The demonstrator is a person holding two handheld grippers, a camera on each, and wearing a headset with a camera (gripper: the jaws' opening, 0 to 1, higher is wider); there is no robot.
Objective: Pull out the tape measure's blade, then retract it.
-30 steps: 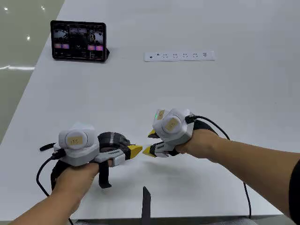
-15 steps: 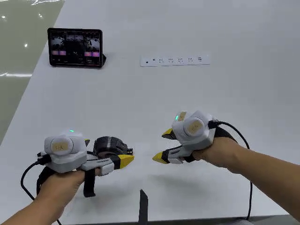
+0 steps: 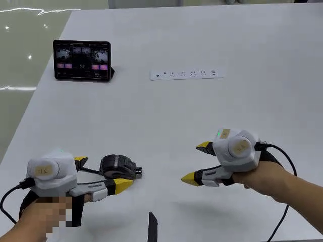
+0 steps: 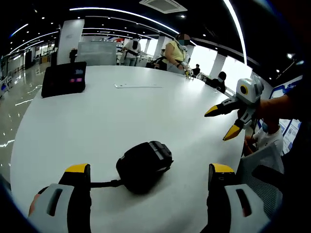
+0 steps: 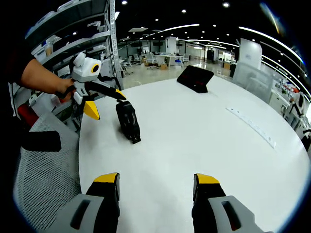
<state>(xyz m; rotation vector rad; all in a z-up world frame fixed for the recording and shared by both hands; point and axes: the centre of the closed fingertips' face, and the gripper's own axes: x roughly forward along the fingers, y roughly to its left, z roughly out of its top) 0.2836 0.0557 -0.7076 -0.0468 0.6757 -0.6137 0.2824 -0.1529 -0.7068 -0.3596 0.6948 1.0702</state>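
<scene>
— At the near edge of the white table, what's the status?
— Hovering low is the left gripper, jaws spread wide, clamping nothing. A black round-bodied tape measure lies on the tabletop between those jaws. In the left gripper view it sits nearer one jaw and clear of the other, with a thin black wrist strap trailing toward the nearer jaw. Whether the case touches that jaw, I cannot tell.
— Other side?
— The right gripper hovers well apart from the tape measure, jaws released and empty, tips aimed toward it.
— Progress?
— The blade looks fully wound in and nothing is gripped. My call: either the pull hasn't begun or the whole cycle is over, and these views don't settle which. If it hasn't begun, everything is left: steady the case, catch the blade's end, draw it out, let it run back.
— Containers?
— Only the tape's own case, holding the coiled blade.
— Farther back?
— A flat white power strip lies mid-table. Beyond it, to the left, a black tablet is propped up with its screen lit.
</scene>
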